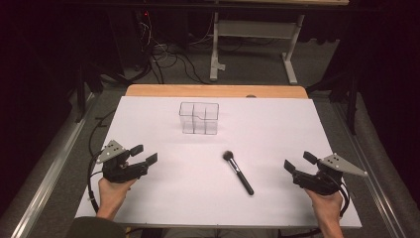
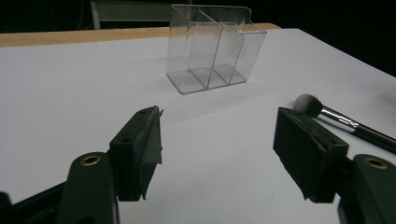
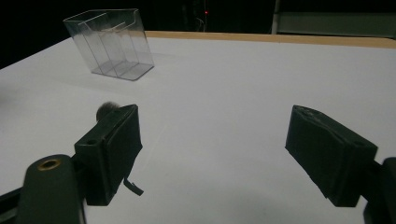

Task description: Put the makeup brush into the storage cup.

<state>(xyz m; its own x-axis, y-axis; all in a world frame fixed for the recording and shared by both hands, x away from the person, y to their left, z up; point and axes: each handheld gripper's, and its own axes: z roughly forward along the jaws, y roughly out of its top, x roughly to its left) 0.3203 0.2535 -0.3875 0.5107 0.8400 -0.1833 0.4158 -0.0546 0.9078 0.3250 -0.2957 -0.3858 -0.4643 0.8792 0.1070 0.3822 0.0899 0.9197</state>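
Both grippers were held low over the white table, the left gripper at eight o'clock and the right gripper at four, jaws spread wide and empty. Between them the makeup brush was laid, bristles toward the clear organizer at twelve.

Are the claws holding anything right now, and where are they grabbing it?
Nothing is held. The left claw and right claw are both open and empty; the makeup brush lies on the table between them.
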